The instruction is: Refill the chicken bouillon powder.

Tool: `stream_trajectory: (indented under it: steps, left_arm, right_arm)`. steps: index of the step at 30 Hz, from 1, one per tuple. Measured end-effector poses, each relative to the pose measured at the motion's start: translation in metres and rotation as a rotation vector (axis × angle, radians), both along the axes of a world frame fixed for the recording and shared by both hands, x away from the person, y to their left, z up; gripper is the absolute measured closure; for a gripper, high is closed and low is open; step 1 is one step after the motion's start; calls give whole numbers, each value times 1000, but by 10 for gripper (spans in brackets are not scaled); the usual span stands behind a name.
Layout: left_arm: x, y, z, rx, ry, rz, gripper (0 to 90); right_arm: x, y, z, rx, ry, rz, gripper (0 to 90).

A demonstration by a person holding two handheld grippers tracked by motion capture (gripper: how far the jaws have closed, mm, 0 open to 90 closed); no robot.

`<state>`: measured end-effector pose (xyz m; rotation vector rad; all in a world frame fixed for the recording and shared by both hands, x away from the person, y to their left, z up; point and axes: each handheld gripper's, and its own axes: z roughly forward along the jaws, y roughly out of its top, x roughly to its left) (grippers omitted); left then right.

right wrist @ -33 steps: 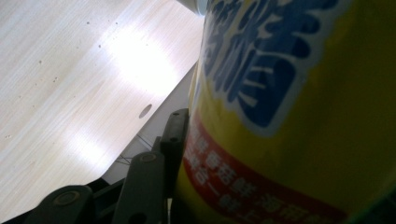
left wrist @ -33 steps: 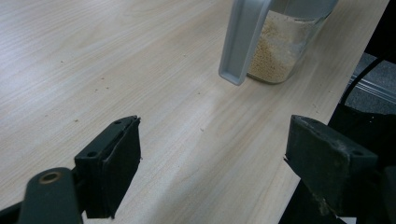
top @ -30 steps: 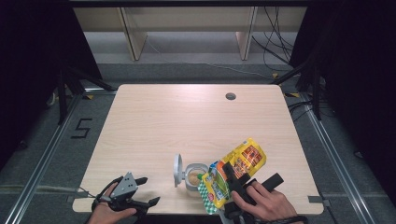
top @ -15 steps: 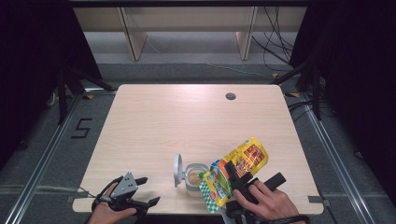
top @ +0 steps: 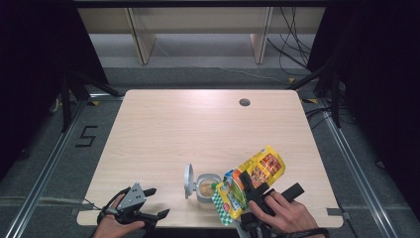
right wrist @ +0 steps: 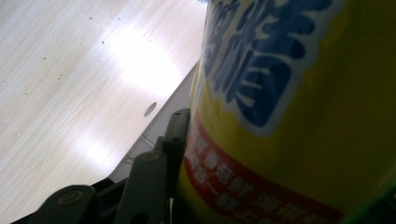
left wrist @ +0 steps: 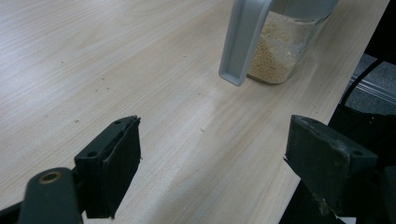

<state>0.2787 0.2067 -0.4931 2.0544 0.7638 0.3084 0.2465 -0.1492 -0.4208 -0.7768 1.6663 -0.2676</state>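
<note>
A yellow snack bag (top: 260, 168) with blue and red print leans tilted over a small glass jar (top: 207, 188) near the table's front edge. My right gripper (top: 255, 187) is shut on the bag, and one of its fingers (right wrist: 176, 137) presses against the bag's side (right wrist: 299, 93). The jar (left wrist: 285, 51) holds pale grains. Its grey hinged lid (top: 188, 174) stands open on the left. My left gripper (top: 157, 202) rests at the front left edge, open and with nothing between its fingers (left wrist: 116, 154), pointing toward the jar's lid (left wrist: 243, 42).
The light wooden table (top: 198, 129) has a round cable hole (top: 244, 102) at its far right. Beyond it stands a low shelf frame (top: 198, 29) with cables on the floor. The table's front edge runs right beside both hands.
</note>
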Motion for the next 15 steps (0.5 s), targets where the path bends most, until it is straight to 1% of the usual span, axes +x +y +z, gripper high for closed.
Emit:
stream_trajectory:
  steps: [1, 2, 9, 10, 11, 12, 13, 15]
  left_arm:
    - [0, 0, 0, -5, -3, 0, 175]
    - [-1, -2, -1, -24, -4, 9, 175]
    - [-1, -1, -1, -20, -2, 11, 175]
    - [0, 0, 0, -5, -5, 1, 175]
    - [0, 0, 0, 0, -3, -4, 175]
    - [1, 0, 0, 6, -14, -14, 175]
    - [1, 0, 0, -4, -20, -15, 175]
    - [1, -1, 0, -6, -19, -13, 175]
  right_arm:
    - [0, 0, -1, 2, 0, 0, 644]
    - [0, 0, -1, 3, 2, 0, 644]
    - [0, 0, 0, 0, -1, -1, 644]
    - [0, 0, 0, 0, -1, 0, 644]
    - [0, 0, 0, 0, -1, 1, 644]
    - [0, 0, 0, 0, -2, 2, 644]
    - [0, 1, -1, -6, -4, -2, 644]
    - [0, 1, -4, -11, -12, 5, 644]
